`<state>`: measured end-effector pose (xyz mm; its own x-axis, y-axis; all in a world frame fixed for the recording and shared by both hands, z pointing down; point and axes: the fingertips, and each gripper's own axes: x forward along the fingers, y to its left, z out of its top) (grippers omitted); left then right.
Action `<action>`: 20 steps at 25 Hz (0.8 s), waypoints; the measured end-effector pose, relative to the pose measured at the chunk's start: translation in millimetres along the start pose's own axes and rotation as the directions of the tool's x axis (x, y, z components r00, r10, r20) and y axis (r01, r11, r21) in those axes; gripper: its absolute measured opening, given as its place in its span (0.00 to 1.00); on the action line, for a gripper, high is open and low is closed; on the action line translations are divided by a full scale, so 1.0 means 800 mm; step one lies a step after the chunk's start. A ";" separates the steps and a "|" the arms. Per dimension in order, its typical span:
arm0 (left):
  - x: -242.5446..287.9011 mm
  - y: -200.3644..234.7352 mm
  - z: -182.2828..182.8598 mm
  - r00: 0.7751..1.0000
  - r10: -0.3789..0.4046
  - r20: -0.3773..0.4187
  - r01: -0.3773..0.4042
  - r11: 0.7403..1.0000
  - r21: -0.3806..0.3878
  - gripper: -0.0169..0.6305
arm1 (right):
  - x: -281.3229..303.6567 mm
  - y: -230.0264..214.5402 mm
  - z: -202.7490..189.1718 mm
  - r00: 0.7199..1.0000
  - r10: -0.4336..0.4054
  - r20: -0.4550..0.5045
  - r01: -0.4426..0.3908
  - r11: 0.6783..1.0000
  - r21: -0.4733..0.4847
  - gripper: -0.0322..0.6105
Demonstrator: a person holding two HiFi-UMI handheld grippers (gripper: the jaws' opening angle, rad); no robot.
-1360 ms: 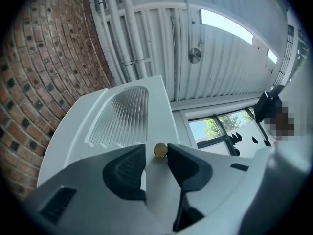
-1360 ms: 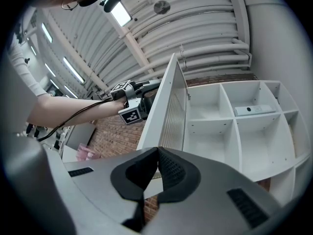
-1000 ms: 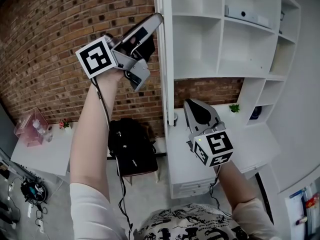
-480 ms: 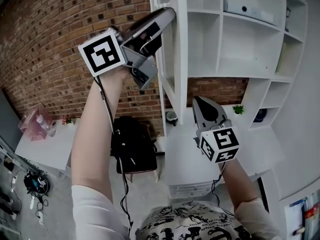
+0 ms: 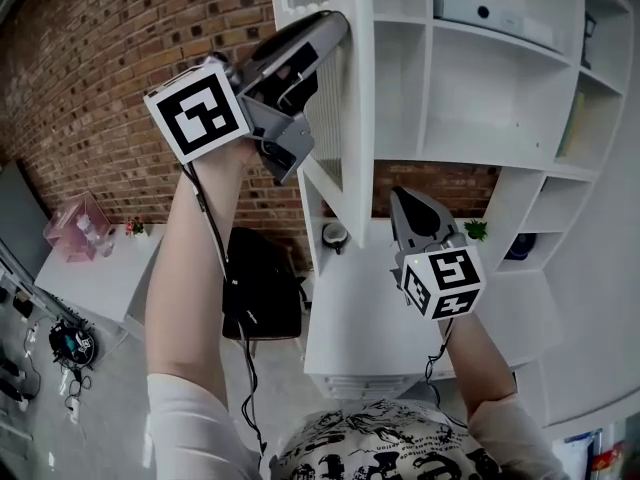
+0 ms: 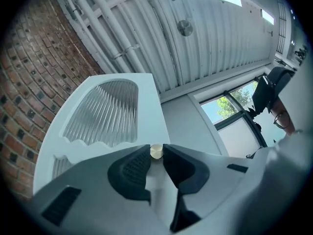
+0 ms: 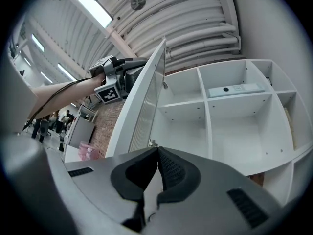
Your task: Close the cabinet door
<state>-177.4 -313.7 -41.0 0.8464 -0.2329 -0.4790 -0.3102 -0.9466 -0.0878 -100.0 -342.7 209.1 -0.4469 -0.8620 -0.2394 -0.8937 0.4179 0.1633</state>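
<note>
Two grippers up: my left gripper [image 5: 332,26] pinches the brass knob [image 6: 156,152] of the cabinet door [image 5: 352,118], which has swung rightward since a second ago, roughly halfway home by my reckoning. My right gripper [image 5: 412,200], jaws pressed together and empty, hangs near the door's sweep and may need clearing; the shelves [image 5: 480,98] beyond look unobstructed.

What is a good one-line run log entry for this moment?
left tongs: shut on knob | right tongs: shut, empty | cabinet door: partly open, not yet closed
</note>
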 end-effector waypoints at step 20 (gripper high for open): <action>0.188 0.063 -0.112 0.953 0.300 -0.034 -0.290 0.940 0.178 0.18 | -0.044 -0.204 -0.040 1.000 0.006 -0.007 -0.006 0.999 -0.032 0.07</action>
<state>-27.3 -416.5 -38.8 0.7283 -0.5136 -0.4537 -0.6141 -0.7829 -0.0994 62.8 -390.0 221.0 -0.4517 -0.8615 -0.2319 -0.8893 0.4137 0.1950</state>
